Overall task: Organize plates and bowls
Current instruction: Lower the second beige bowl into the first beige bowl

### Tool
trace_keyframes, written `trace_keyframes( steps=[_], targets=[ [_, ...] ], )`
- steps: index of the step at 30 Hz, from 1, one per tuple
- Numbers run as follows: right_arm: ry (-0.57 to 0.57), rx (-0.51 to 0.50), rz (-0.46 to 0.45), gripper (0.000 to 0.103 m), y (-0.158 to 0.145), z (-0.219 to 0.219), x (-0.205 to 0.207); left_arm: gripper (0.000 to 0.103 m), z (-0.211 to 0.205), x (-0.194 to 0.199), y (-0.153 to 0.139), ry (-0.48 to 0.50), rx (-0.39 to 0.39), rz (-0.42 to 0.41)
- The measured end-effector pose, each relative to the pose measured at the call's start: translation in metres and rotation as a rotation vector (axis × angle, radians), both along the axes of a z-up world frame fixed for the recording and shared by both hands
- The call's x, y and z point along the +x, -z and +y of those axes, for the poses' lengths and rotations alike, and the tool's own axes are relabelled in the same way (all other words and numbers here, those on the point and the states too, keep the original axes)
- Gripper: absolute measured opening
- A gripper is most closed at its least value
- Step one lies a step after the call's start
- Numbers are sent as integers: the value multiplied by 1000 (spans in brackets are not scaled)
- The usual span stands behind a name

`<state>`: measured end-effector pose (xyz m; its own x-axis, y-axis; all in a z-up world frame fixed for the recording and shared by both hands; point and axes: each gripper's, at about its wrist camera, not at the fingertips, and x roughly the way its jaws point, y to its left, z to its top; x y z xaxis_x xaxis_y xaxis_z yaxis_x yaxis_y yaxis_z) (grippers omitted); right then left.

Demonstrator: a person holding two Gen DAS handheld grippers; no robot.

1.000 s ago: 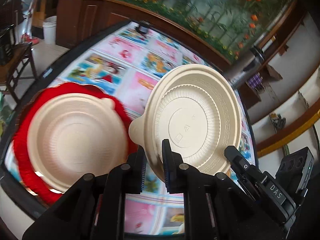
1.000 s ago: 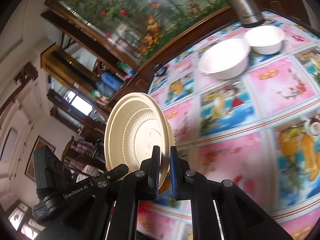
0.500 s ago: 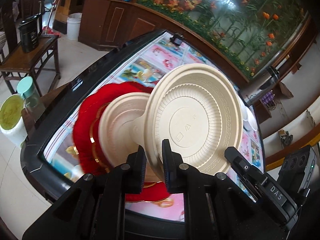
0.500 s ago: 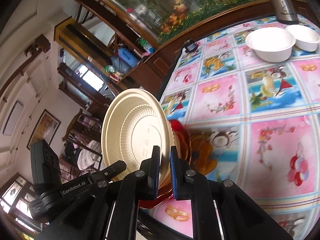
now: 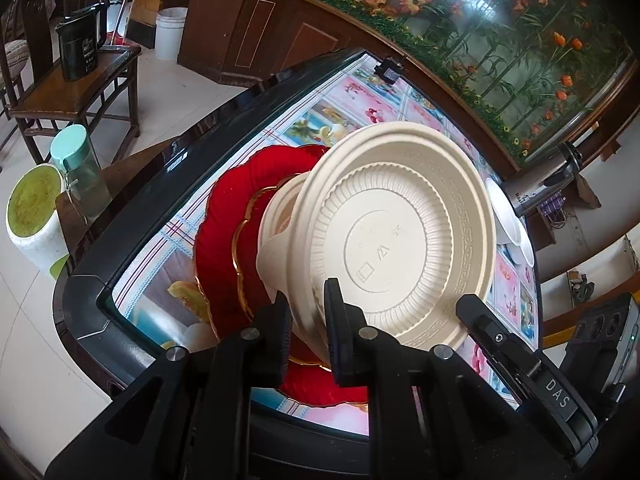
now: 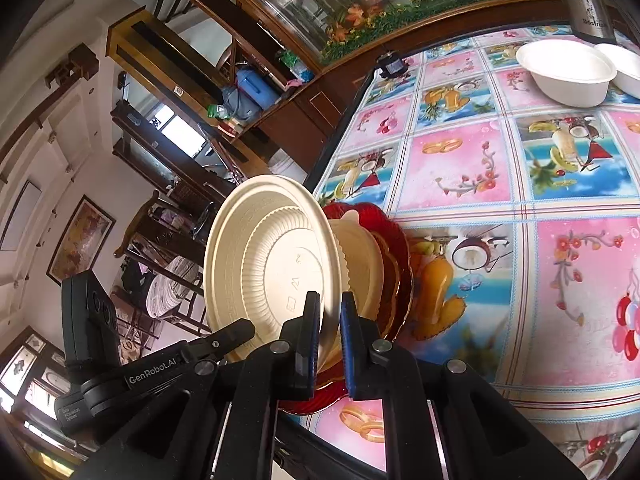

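Two beige plates (image 6: 272,264) (image 6: 360,264); one red plate (image 5: 232,216); two white bowls (image 6: 566,72) (image 6: 624,66) well ahead of the gripper; one steel flask (image 5: 540,184).

Cream ribbed plate (image 5: 400,236), gold-trimmed red plate (image 5: 228,216), pink-and-blue fruit-print tablecloth (image 6: 520,184).

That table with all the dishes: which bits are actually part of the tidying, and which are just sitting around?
Part of the job:
- beige plate gripped by both the left gripper and right gripper
- second beige plate lying on the red plate
- two white bowls

Just lying about:
- steel flask
- teal-lidded bottle
- black kettle
- white bucket
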<state>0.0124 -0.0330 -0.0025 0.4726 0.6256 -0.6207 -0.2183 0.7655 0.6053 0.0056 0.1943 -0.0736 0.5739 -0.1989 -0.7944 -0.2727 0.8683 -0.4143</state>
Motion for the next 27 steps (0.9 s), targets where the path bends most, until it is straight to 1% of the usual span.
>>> trace_keyframes(
  steps=[9, 17, 21, 23, 25, 27],
  targets=[
    [-5, -3, 23, 12, 9, 6, 5, 13, 0, 2, 0, -1, 44, 2],
    [-14, -19, 29, 13, 14, 12, 6, 14, -10, 4, -1, 14, 180, 1],
    [-12, -25, 35, 14, 17, 11, 7, 16, -14, 5, -1, 27, 226, 8],
    [-11, -27, 35, 14, 17, 11, 7, 18, -14, 5, 0, 30, 243, 17],
    [-10, -33, 30, 14, 16, 11, 7, 25, -13, 4, 0, 23, 256, 20],
    [-3, -42, 16, 15, 13, 10, 5, 30, -10, 2, -2, 9, 263, 18]
  ],
)
